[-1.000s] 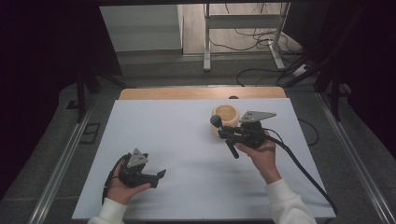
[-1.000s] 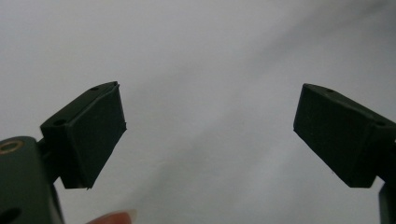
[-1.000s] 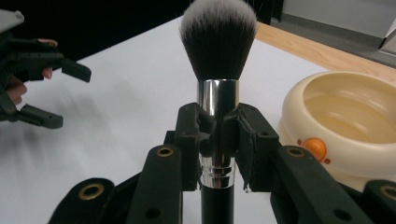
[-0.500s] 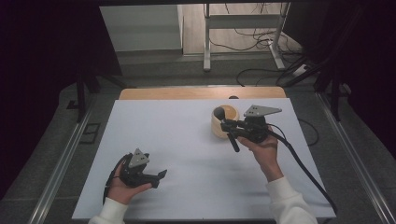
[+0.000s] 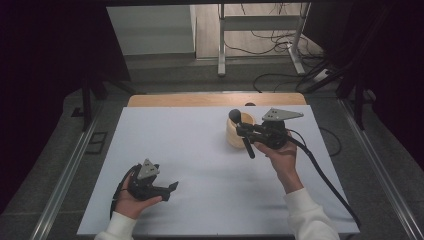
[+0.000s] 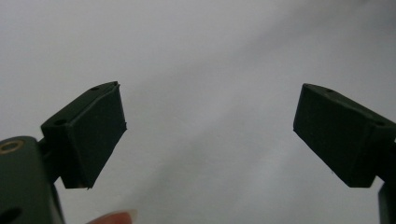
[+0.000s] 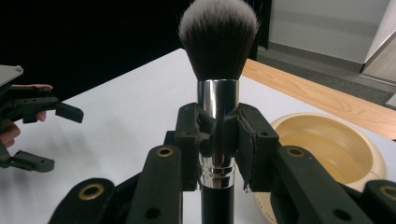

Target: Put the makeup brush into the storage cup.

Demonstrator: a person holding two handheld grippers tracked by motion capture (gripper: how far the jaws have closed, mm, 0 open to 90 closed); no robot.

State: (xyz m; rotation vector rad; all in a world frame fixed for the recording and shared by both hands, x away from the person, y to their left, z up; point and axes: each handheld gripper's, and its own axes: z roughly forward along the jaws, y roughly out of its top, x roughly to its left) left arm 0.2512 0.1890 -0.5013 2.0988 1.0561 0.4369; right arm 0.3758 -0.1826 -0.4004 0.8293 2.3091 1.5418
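High view: a white-covered table [image 5: 200, 150] is seen, with a strip of bare wood along its far edge. Near the front left corner, the left hand-held gripper [image 5: 170, 189] is held low over the table by the left hand [image 5: 131, 197], its jaws spread apart. Right of centre, the right hand-held gripper [image 5: 243, 131] is held above the table by the right hand [image 5: 281, 156], closed on a makeup brush [image 5: 241, 131] whose dark head points toward the far side. A pale wooden bowl [image 5: 234, 135] stands on the table just beneath and beside the brush.

Left gripper view: the two black jaws are seen wide apart over the plain white table surface [image 6: 205, 70], with nothing between them. A fingertip [image 6: 112, 218] shows at the bottom edge.

Right gripper view: the brush [image 7: 218, 70] is clamped by its silver ferrule between the jaws and stands upright, bristles white-tipped. The bowl [image 7: 327, 154] lies to the right, its inside bare. The left hand-held gripper [image 7: 51, 135] is seen at the far left, jaws apart.
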